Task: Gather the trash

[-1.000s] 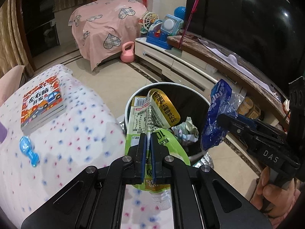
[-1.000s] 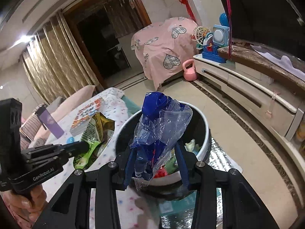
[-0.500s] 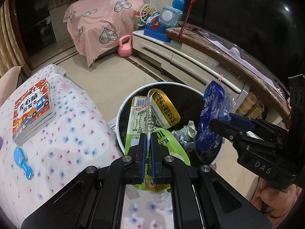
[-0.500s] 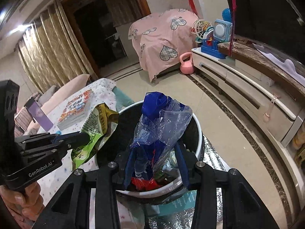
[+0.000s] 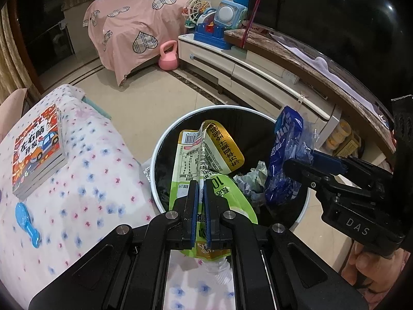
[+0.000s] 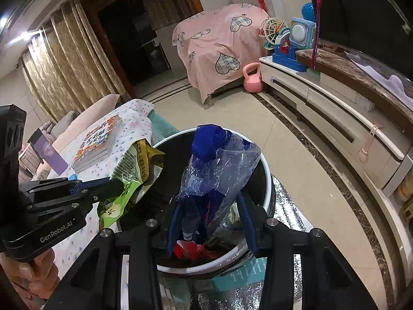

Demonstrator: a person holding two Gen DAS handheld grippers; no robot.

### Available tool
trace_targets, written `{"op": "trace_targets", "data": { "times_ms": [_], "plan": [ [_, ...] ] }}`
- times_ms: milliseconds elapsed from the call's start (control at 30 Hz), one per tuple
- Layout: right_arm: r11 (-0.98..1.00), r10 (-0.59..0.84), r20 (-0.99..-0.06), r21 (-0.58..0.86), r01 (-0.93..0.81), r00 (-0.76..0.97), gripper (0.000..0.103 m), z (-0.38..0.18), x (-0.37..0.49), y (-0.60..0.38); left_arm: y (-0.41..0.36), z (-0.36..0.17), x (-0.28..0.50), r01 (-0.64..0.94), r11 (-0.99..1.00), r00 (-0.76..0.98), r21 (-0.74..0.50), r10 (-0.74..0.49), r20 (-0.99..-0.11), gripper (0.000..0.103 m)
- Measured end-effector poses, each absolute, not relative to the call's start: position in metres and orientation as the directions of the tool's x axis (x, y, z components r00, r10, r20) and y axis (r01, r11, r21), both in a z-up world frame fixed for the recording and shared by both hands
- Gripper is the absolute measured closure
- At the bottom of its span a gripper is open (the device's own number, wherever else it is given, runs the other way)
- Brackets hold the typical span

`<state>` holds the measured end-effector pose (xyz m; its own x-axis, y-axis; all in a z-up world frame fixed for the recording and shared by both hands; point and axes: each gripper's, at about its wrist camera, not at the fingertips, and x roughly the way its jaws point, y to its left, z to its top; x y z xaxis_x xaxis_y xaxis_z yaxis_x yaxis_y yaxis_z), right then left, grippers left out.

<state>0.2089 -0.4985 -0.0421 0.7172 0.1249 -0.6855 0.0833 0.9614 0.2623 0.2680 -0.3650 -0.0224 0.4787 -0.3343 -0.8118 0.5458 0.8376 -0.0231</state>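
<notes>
We hold both pieces of trash over the round white-rimmed bin with its black liner [image 5: 165, 139]. Our left gripper [image 5: 200, 188] is pinched tight on the flat green and yellow drink pouch [image 5: 206, 155], whose long axis rises over the bin's near-left rim. Our right gripper [image 6: 210, 206] is part open, its jaws hugging the crumpled blue and clear plastic wrapper [image 6: 219, 160], standing over the bin's opening. Both hang above it; the release is straight down.

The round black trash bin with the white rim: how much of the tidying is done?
Crumpled paper and a red wrapper already lie in the round black trash bin. The left gripper holds a green juice pouch and the right gripper a blue plastic wrapper, both over it. Dropping them remains.
</notes>
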Motion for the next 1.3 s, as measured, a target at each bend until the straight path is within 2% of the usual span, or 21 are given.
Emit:
{"op": "trace_targets", "data": {
  "times_ms": [267, 367, 433, 500, 600, 833, 933, 1033, 1300],
  "plan": [
    [0.963, 0.127, -0.699, 0.256, 0.08, 0.703, 0.057, -0.044, 0.214, -0.499, -0.367, -0.025, 0.274, 0.537, 0.843, 0.467, -0.027, -0.324, -0.823, 0.099],
    [0.961, 0.142, -0.701, 0.267, 0.073, 0.699, 0.052, -0.044, 0.216, -0.502, -0.365, -0.024, 0.276, 0.531, 0.846, 0.46, -0.043, -0.33, -0.824, 0.094],
    [0.96, 0.144, -0.701, 0.269, 0.073, 0.698, 0.05, -0.043, 0.217, -0.503, -0.363, -0.022, 0.276, 0.524, 0.851, 0.462, -0.045, -0.328, -0.824, 0.078],
    [0.958, 0.147, -0.699, 0.276, 0.075, 0.7, 0.046, -0.041, 0.217, -0.504, -0.361, -0.019, 0.274, 0.52, 0.853, 0.472, -0.045, -0.332, -0.817, 0.069],
    [0.955, 0.149, -0.694, 0.285, 0.078, 0.705, 0.043, -0.039, 0.216, -0.504, -0.355, -0.015, 0.272, 0.512, 0.858, 0.483, -0.048, -0.333, -0.81, 0.066],
    [0.949, 0.152, -0.664, 0.305, 0.079, 0.732, 0.027, -0.031, 0.204, -0.498, -0.316, -0.001, 0.257, 0.459, 0.883, 0.522, -0.095, -0.355, -0.776, 0.046],
    [0.937, 0.151, -0.624, 0.337, 0.089, 0.767, 0.015, -0.024, 0.187, -0.493, -0.291, 0.003, 0.243, 0.432, 0.894, 0.549, -0.124, -0.369, -0.75, 0.042],
    [0.925, 0.15, -0.578, 0.369, 0.094, 0.802, 0.009, -0.017, 0.167, -0.485, -0.266, 0.005, 0.224, 0.402, 0.905, 0.581, -0.141, -0.371, -0.724, 0.039],
    [0.911, 0.128, -0.513, 0.398, 0.103, 0.849, 0.001, -0.012, 0.113, -0.447, -0.205, 0.004, 0.165, 0.341, 0.926, 0.675, -0.165, -0.363, -0.642, 0.029]
  ]
}}
